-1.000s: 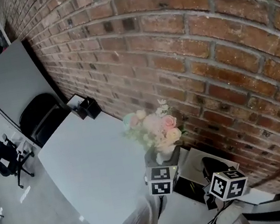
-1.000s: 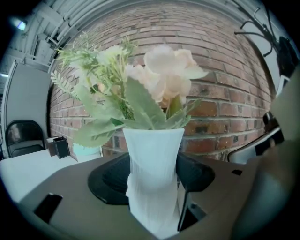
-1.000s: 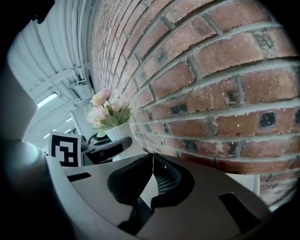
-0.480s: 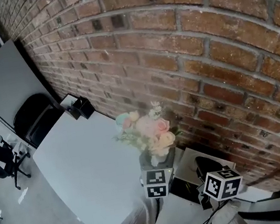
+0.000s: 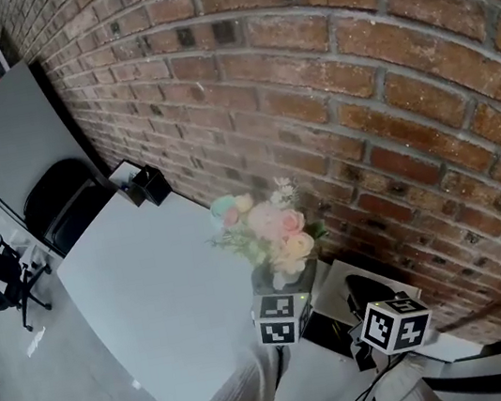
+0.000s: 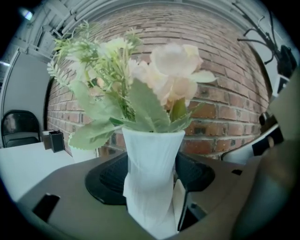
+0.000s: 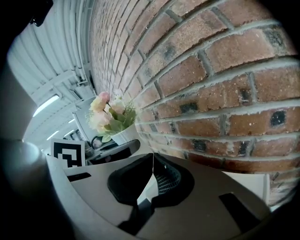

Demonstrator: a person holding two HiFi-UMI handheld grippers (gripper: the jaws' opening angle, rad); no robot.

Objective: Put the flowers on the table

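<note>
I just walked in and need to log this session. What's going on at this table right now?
A person is working with two handheld grippers. The left gripper is clamped on a white vase of pale flowers, holding it upright over the grey table beside the brick wall. Whether the vase's base touches the table cannot be seen. The right gripper is shut on nothing, off to the side.

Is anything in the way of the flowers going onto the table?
Nothing visible. The left gripper holds the white vase of flowers, and the table near it is bare; the only black box sits far off by the wall.
</note>
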